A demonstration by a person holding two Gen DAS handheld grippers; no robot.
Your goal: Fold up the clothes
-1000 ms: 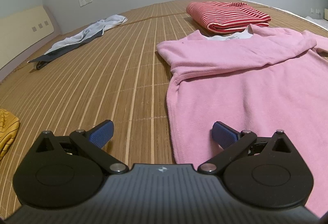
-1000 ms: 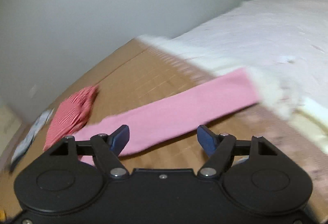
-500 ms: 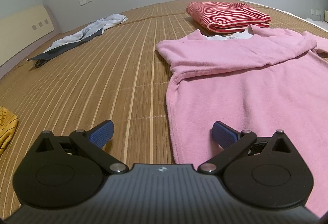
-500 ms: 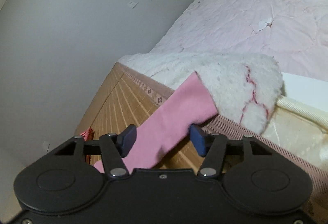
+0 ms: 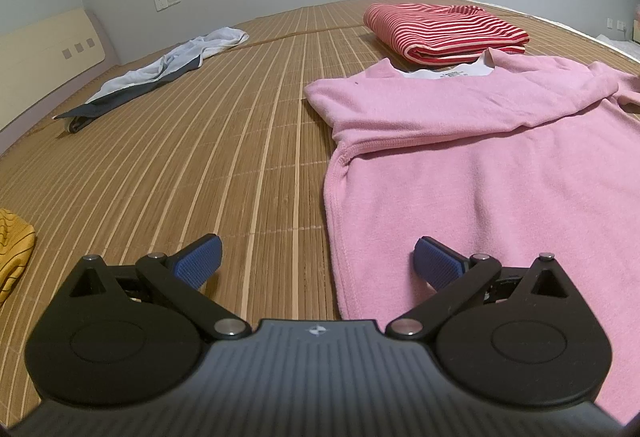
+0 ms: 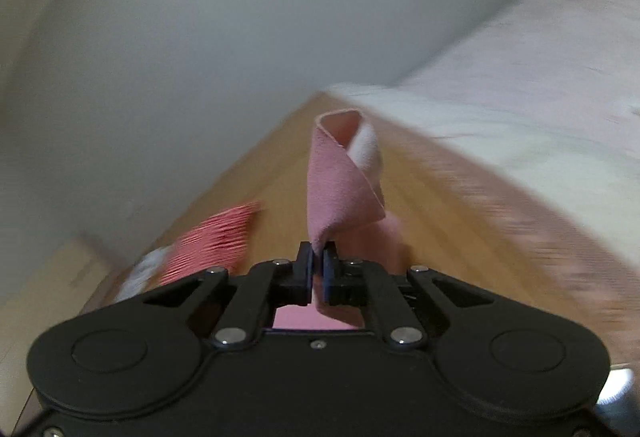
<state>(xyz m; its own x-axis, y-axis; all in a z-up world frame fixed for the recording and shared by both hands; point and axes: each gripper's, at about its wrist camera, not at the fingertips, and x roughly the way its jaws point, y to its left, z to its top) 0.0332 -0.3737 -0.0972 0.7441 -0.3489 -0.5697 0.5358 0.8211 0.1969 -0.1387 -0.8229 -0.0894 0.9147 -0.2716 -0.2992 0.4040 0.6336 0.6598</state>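
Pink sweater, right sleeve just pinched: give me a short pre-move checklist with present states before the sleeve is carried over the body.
1. Right tool shut on the pink sleeve: ok; its jaws have just been closing and cloth sits between them.
2. Grip depth: cannot tell; only a thin fold shows between the pads, and the view is blurred.
3. Left tool free: ok; it is open, holding nothing, above the sweater's side edge.
4. Pink sweater body flat on the bamboo mat: ok, left sleeve already folded across the chest.
5. Landing area clear: ok; the striped folded garment lies beyond the collar, not on the body.
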